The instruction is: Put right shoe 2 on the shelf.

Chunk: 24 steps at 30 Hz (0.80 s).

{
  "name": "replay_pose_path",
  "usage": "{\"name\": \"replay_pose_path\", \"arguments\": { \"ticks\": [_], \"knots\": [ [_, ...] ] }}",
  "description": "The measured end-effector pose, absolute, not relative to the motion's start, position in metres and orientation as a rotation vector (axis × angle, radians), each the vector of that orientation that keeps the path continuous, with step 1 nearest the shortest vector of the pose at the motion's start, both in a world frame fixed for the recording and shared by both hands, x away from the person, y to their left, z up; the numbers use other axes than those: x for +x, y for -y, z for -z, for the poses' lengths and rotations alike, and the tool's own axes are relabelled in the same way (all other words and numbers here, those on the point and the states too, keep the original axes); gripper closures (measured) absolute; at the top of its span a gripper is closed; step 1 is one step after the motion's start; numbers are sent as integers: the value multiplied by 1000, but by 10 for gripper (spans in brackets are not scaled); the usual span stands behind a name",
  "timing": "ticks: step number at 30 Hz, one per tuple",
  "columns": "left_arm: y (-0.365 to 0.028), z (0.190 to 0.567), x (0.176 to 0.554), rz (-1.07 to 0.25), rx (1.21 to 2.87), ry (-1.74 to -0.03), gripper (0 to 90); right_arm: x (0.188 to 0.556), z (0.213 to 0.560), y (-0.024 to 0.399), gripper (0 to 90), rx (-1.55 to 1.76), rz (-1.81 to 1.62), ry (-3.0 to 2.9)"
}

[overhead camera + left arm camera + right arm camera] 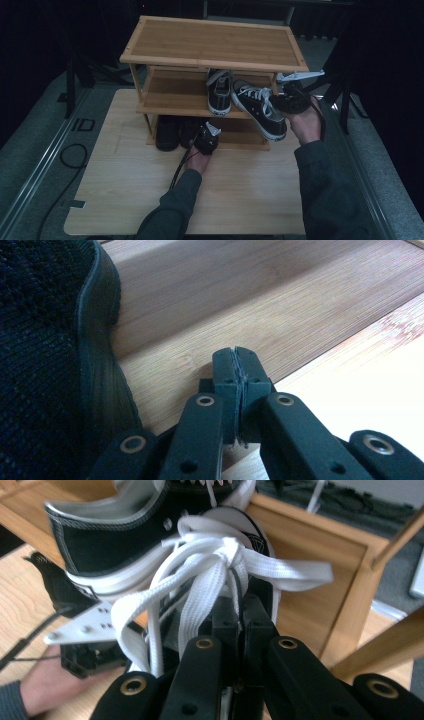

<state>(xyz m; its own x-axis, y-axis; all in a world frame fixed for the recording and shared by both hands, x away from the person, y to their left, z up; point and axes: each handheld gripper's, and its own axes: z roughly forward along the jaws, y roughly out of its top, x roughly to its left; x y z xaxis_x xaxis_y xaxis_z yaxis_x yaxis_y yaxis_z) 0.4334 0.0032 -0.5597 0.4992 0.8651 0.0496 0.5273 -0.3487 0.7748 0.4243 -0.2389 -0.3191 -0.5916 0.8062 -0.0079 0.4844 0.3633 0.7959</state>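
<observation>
On the wooden table (pixel 125 200) stood a bamboo shoe rack (pixel 215 45). My left gripper (pixel 209 134), pressed together and empty, rested beside the dark shoes (pixel 167 132) below. My right gripper (pixel 289 102) pinched one sneaker (pixel 260 112), not yet placed beside its partner (pixel 219 92).

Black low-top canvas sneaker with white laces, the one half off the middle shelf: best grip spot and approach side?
Grip the black low-top canvas sneaker at its tongue and upper edge by the white laces, from the open front of the bamboo shoe rack. The toe sticks out past the shelf edge, opening upward. The right gripper looks shut on the sneaker there, judging by the right gripper view.
</observation>
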Motion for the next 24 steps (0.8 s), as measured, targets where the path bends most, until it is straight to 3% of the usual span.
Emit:
{"name": "replay_pose_path", "arguments": {
  "ticks": [6, 16, 24],
  "knots": [
    [-3, 560, 433, -607, 2029, -1141, 886, 425, 321, 242, 863, 1119, -1059, -2253],
    [-3, 560, 433, -603, 2029, -1140, 886, 421, 313, 251, 749, 1103, -1083, -2273],
    [-3, 560, 434, -601, 2028, -1140, 886, 409, 299, 270, 726, 1074, -1142, -2246]
  ]
}}
